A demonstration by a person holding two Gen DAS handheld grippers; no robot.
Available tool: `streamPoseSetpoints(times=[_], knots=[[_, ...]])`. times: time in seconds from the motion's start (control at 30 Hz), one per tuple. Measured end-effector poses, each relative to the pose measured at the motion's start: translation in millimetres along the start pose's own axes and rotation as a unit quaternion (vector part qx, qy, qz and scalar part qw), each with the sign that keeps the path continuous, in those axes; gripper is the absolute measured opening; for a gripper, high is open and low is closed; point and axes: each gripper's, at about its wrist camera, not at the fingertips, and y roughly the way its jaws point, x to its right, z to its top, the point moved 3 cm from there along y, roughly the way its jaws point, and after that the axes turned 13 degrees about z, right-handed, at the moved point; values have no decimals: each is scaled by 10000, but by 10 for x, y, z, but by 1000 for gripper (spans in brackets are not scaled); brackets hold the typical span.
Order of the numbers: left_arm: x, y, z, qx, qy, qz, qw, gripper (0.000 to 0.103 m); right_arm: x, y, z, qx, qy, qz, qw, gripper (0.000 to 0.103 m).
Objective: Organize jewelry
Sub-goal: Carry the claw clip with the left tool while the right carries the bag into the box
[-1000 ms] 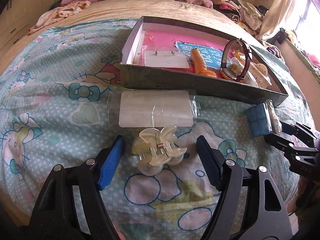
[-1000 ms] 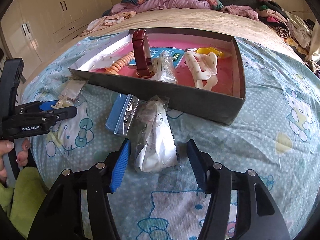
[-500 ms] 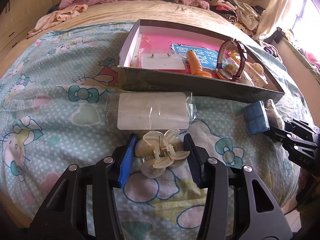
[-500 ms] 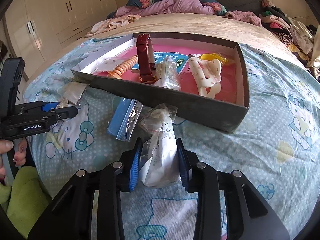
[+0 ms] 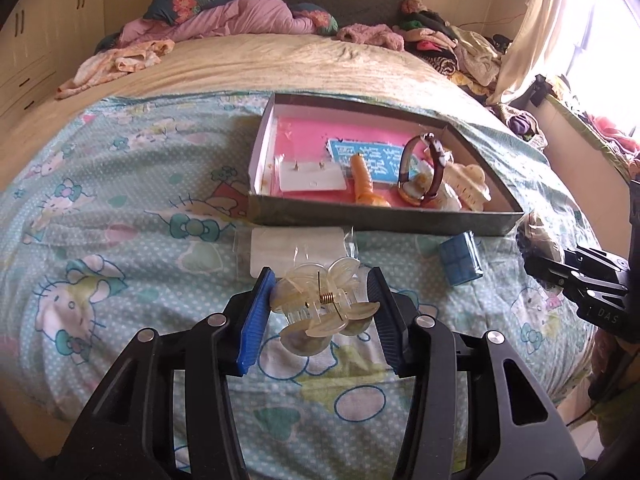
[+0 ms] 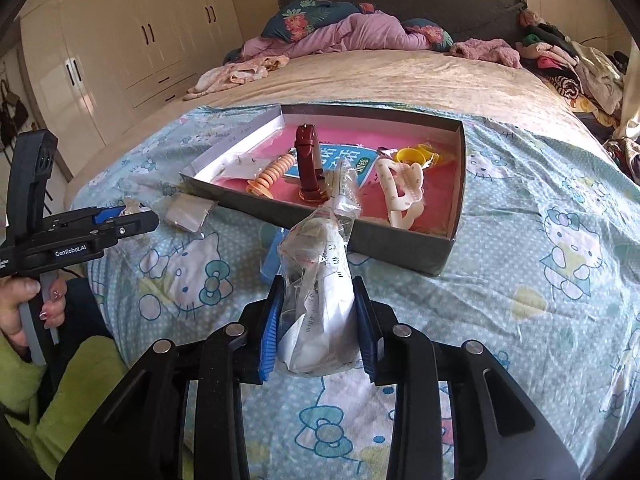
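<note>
Crinkling clear plastic bag in my right tool blurs its contents; left tool grips a translucent claw clip; the grey box holds a maroon watch.

Home bedroom: bed w/ cartoon-cat sheet, rumpled bedding, wardrobe, clothes pile.

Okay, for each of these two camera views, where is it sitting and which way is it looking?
Left wrist: on the left gripper, looking along the bed at the box; its fingers clamp a clear hair clip.
Right wrist: on the right gripper, facing the headboard; its fingers clamp a plastic bag; a hand shows.
Shared: the box, and each shows the other gripper.
</note>
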Motion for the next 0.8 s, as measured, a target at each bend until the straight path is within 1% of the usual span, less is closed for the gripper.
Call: streamPoseSetpoints(times=[0.17, 0.43, 0.8], knots=[[-20, -82, 77, 113, -79, -20, 9999, 39, -43, -71, 91, 135, -67, 67, 9999, 32], [4, -81, 191, 170, -137, -46, 9998, 39, -37, -146, 281, 419, -118, 158, 9989, 32], [140, -6, 382, 230, -67, -106, 9997, 39, 92, -230, 531, 744, -170, 111, 9970, 31]])
